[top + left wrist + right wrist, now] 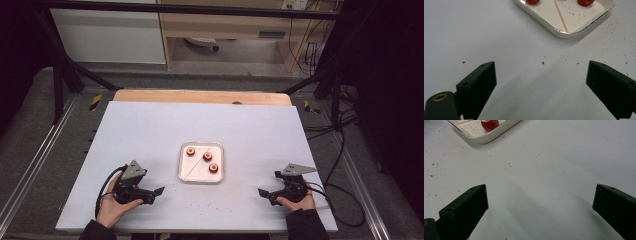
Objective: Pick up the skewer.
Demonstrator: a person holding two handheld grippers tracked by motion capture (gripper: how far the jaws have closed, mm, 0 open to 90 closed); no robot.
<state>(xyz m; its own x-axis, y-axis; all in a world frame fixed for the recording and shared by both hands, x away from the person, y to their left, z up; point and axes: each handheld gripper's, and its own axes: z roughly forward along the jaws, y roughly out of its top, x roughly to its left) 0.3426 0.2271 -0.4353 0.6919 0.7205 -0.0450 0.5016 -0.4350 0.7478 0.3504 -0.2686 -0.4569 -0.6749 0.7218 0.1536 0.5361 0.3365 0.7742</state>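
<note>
White surface, person seated at the near edge, one gripper in each hand.

Tray: shallow, white, square with rounded corners, at the middle of the surface, roughly midway between the two grippers. Holds three small red fruit pieces in a diagonal row from far-left to near-right, plus a thin wooden skewer lying slantwise across the tray floor. Fine red crumbs are scattered on the surface around the tray's near side.

Left gripper: low at the near-left of the surface, held in the left hand, pointing right and slightly forward toward the tray. Fingers spread wide, nothing between them but bare surface. In the left gripper view the tray's near corner lies ahead and well beyond the fingertips, with the skewer and two fruit pieces at the top edge. Well apart from the tray; no contact.

Right gripper: low at the near-right, held in the right hand, pointing left toward the tray. Fingers likewise wide open and empty. In the right gripper view the tray corner sits far ahead and off to the upper left, one fruit piece inside it. Well apart; no contact.

The tray lies ahead of both pairs of fingers, outside each gap.
</note>
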